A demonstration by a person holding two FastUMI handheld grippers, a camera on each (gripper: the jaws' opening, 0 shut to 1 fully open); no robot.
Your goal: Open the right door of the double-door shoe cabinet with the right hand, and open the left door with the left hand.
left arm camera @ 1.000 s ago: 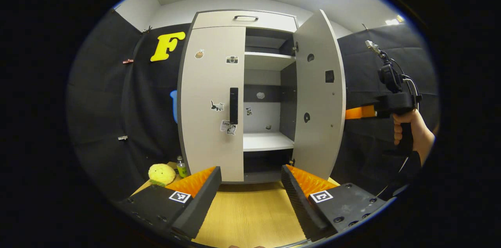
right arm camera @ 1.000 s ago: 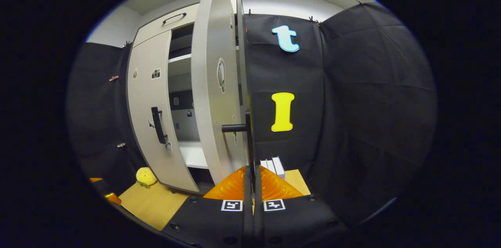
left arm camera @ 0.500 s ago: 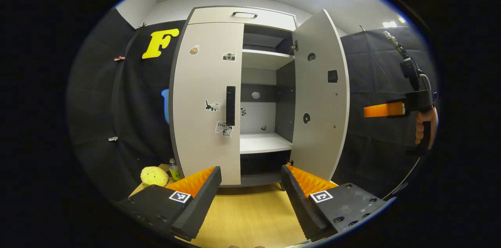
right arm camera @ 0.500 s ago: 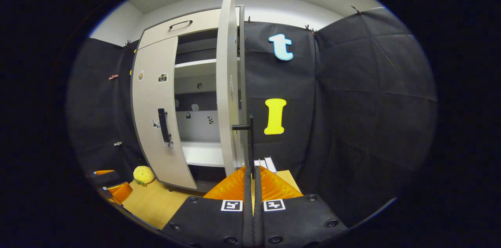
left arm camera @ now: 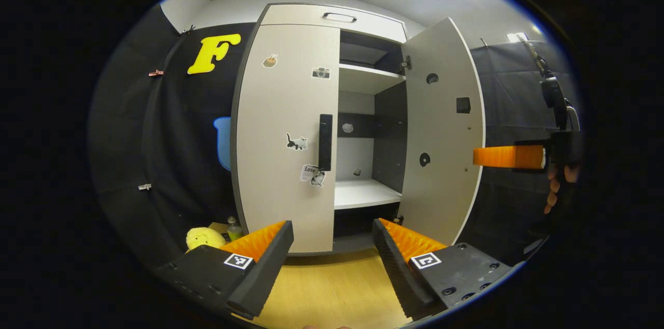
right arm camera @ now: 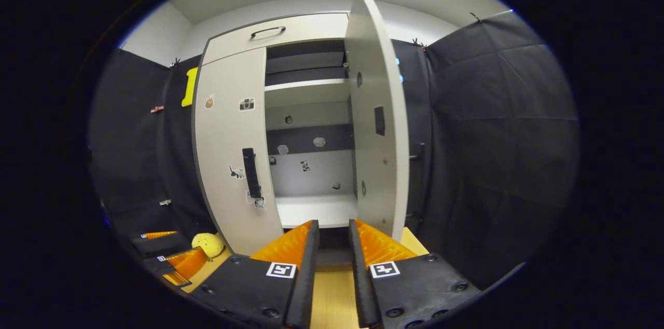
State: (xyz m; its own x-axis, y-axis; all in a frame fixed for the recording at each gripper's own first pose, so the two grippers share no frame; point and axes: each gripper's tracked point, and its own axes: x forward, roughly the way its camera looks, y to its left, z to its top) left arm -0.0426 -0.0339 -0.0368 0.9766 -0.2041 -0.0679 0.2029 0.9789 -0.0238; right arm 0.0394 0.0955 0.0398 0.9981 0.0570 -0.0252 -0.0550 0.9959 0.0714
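1. The left hand-held gripper (left arm camera: pixel 332 238) has its jaws spread wide and holds nothing; it hangs above the wooden desk (left arm camera: pixel 332 292), facing the shoe cabinet (left arm camera: pixel 332 15) and apart from it.
2. Straight beyond its fingers stands the left door (left arm camera: pixel 282 137), closed, with a dark vertical handle (left arm camera: pixel 325 142) at its inner edge and several small stickers on its face.
3. The right hand-held gripper (right arm camera: pixel 333 235) has its jaws parted by a narrow gap, with nothing between them. In the left gripper view it shows at the far right (left arm camera: pixel 506 156), held level by a hand (left arm camera: pixel 557 189), just beside the outer edge of the right door.
4. The right door (left arm camera: pixel 441 132) is swung open, its inner face with hinge holes turned towards the left gripper view. In the right gripper view it stands nearly edge-on (right arm camera: pixel 378 111), just above that gripper's fingers.
5. Inside the cabinet, white shelves (left arm camera: pixel 365 193) and a dark back band are exposed, with a few small stickers on the back wall.
6. A drawer front with a handle (left arm camera: pixel 340 17) runs across the cabinet's top.
7. On the desk at the cabinet's lower left sit a yellow plush toy (left arm camera: pixel 205 238) and a small green bottle (left arm camera: pixel 234 228), close together.
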